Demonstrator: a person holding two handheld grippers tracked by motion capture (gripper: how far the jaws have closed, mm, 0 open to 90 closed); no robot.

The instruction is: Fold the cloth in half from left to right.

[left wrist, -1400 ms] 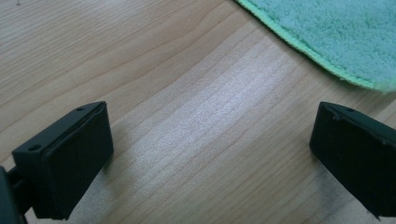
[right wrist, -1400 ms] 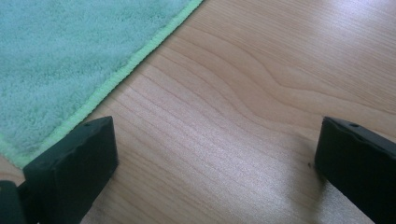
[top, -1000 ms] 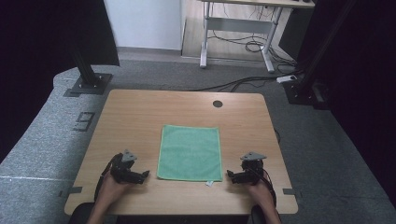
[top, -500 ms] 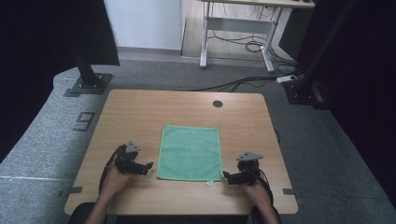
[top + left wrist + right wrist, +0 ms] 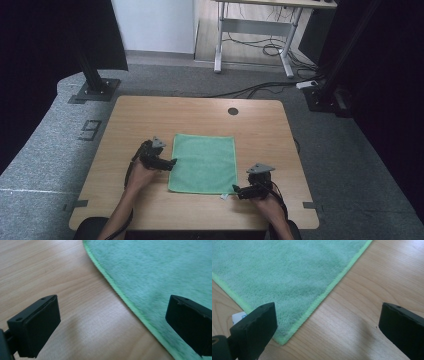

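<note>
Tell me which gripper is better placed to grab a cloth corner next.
Right, probably. The right gripper, open, sits at the near right corner of the green cloth. The left gripper, also open, straddles the cloth's left edge mid-length, away from any corner.

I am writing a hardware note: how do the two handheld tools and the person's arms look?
Both tools, left and right, are black, each with two blocky rectangular jaws bearing small holes, a grey three-cornered plate on top and a trailing black cable. The forearms are bare, with no sleeves visible.
</note>
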